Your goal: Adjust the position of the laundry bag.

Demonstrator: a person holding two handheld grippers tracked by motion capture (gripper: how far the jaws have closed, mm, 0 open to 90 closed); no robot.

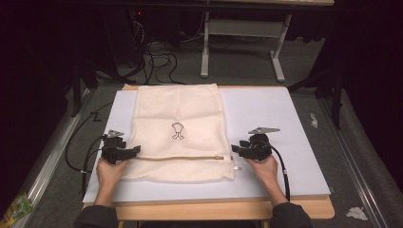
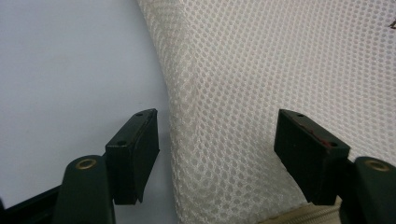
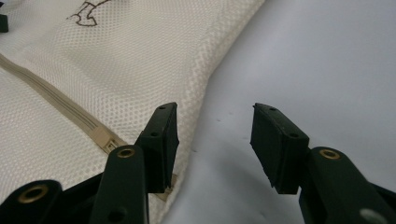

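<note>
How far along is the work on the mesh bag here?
Done: the bag lies flat on the table, zip closed. In hand: left gripper and right gripper sit open at its side edges. Left: gripping and moving or folding it, probably.

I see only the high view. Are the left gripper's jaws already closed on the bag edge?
Observer: No. In the left gripper view the left gripper is open, with the bag edge between the jaws, not pinched.
Operator: And the right gripper?
Observer: The right gripper is open too. Its gap lies over bare table, just beside the bag's edge.
Operator: Where is the zipper end?
Observer: In the right gripper view the zipper runs up to that gripper's left jaw, which stands over the bag's edge.
</note>
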